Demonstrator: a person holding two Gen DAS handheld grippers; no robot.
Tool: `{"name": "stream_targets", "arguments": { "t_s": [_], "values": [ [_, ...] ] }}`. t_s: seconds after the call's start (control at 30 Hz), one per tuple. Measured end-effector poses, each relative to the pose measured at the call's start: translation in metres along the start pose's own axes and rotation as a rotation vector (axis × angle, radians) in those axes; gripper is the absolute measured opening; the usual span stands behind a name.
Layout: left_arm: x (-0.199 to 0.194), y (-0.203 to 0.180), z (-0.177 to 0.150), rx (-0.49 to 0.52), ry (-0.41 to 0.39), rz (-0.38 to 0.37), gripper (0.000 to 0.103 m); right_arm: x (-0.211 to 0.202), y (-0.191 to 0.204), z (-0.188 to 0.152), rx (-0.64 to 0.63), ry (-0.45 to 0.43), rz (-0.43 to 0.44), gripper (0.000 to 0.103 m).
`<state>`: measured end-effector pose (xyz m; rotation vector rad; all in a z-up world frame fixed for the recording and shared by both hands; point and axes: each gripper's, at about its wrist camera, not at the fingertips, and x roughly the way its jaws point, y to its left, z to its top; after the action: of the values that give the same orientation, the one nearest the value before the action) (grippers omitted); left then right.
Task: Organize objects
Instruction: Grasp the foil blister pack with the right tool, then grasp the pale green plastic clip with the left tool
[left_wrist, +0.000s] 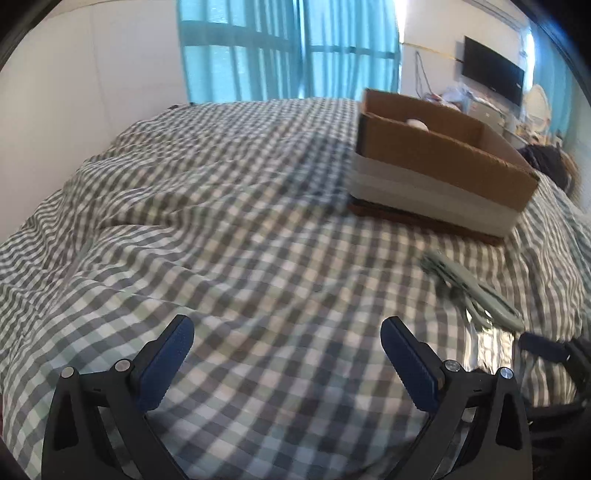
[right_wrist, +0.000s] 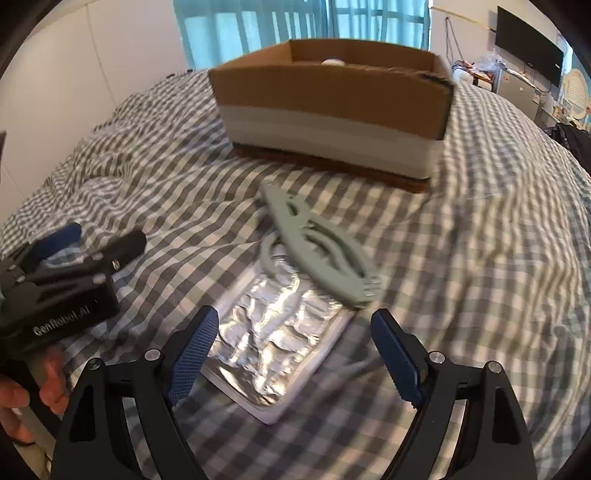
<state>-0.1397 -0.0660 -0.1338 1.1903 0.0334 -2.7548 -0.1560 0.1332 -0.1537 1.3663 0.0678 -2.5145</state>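
An open cardboard box (right_wrist: 332, 107) with a white band stands on the checked bed, with a white object inside it (right_wrist: 332, 62). It also shows in the left wrist view (left_wrist: 443, 162). A grey-green folding hanger (right_wrist: 321, 247) lies in front of the box, partly over a silver foil pouch (right_wrist: 273, 343). The hanger also shows in the left wrist view (left_wrist: 472, 288). My right gripper (right_wrist: 291, 350) is open and empty, just above the pouch. My left gripper (left_wrist: 286, 350) is open and empty over bare bedding, left of the hanger. It shows in the right wrist view (right_wrist: 74, 258) too.
The checked duvet (left_wrist: 221, 240) is rumpled with folds at the left. A white wall (left_wrist: 92, 92) and teal curtains (left_wrist: 288, 48) lie beyond the bed. A wall TV (left_wrist: 493, 74) and cluttered furniture stand at the far right.
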Motion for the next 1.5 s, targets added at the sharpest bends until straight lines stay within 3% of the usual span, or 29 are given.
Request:
{"name": "stream_targets", "arguments": {
  "t_s": [0.17,0.37,0.4,0.5,0.57,0.67,0.7,0.73,1.0,1.13,1.3,1.5],
  "values": [
    [0.0,0.012,0.004,-0.058,-0.007,-0.019,0.103,0.011,0.006,0.005,0.013,0.02,-0.017,0.085],
    [0.0,0.005,0.0,-0.031,-0.005,-0.02,0.103,0.018,0.007,0.002,0.026,0.045,-0.03,0.085],
    [0.0,0.004,-0.001,-0.022,-0.005,-0.02,0.103,0.016,0.008,0.001,0.013,0.041,-0.029,0.076],
    [-0.001,-0.004,-0.004,0.012,-0.001,-0.012,0.103,0.004,0.007,-0.007,-0.017,0.035,-0.03,0.069],
    [-0.001,-0.009,-0.005,0.034,0.001,-0.006,0.103,-0.007,0.003,-0.014,-0.018,0.026,-0.021,0.056],
    [-0.005,-0.021,-0.008,0.077,-0.004,0.0,0.103,-0.024,-0.008,-0.021,-0.008,0.011,-0.014,0.053],
    [-0.006,-0.026,-0.009,0.095,-0.006,-0.001,0.103,-0.031,-0.013,-0.024,-0.014,0.003,-0.018,0.033],
    [-0.008,-0.031,-0.009,0.111,-0.011,-0.001,0.103,-0.035,-0.017,-0.025,-0.008,-0.002,-0.007,0.027],
    [-0.009,-0.066,-0.005,0.132,-0.008,-0.084,0.103,-0.055,-0.054,-0.024,0.047,-0.036,0.001,0.017],
    [-0.001,-0.085,0.0,0.152,0.006,-0.106,0.103,-0.064,-0.063,-0.01,0.034,-0.093,-0.05,0.007],
    [0.016,-0.112,0.006,0.134,0.042,-0.18,0.103,-0.073,-0.079,0.01,-0.005,-0.147,-0.171,0.007],
    [0.046,-0.141,0.012,0.088,0.113,-0.25,0.103,-0.049,-0.097,0.006,0.03,-0.11,-0.154,0.007]
  ]
}}
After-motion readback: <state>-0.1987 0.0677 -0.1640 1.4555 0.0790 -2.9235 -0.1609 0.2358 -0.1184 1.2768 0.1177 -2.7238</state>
